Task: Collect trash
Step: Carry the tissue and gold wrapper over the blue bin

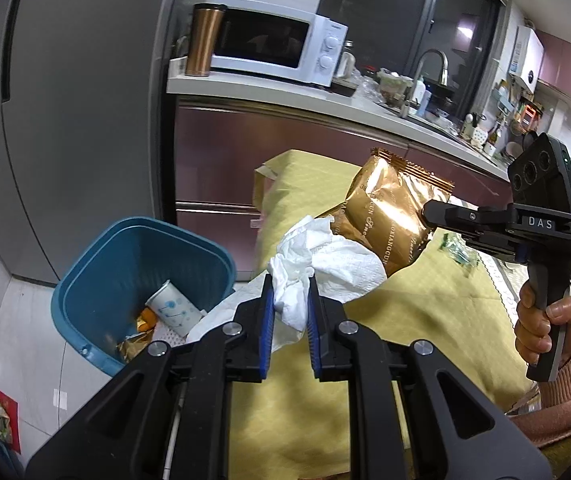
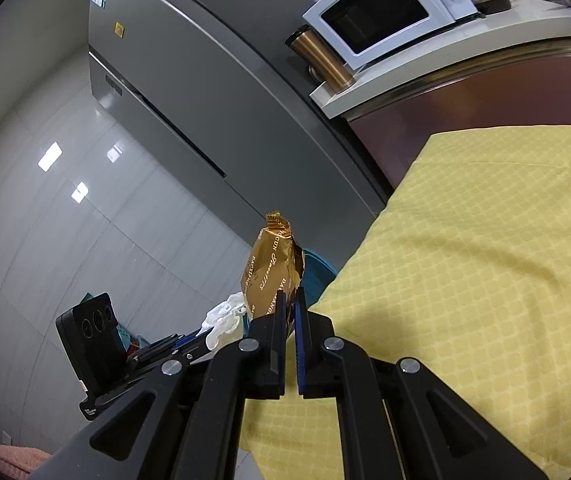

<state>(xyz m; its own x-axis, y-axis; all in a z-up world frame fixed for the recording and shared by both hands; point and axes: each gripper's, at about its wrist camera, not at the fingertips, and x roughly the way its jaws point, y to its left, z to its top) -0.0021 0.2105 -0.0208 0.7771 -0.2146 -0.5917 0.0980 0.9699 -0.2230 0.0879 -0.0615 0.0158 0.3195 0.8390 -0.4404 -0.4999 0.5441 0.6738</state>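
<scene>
I'm mid-carry: left tool [image 1: 290, 300] clamps the tissue [image 1: 317, 264], right tool [image 2: 290, 312] clamps the gold wrapper [image 2: 271, 272], both above the worktop's [image 1: 425, 312] left edge. Next, reach over the bin [image 1: 97, 280] and release.

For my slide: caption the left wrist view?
Left hand-held gripper carries crumpled white tissue toward blue plastic bin.

- The snack bag [image 1: 385, 216] is glossy, crinkled gold foil.
- The tissue [image 1: 317, 268] is soft, crumpled white paper.
- The bin [image 1: 85, 280] is smooth blue plastic.
- The cloth [image 2: 465, 260] on the tabletop is matt yellow fabric with a quilted pattern.
- The fingers [image 1: 267, 328] are matt black with ribbed blue pads.
</scene>
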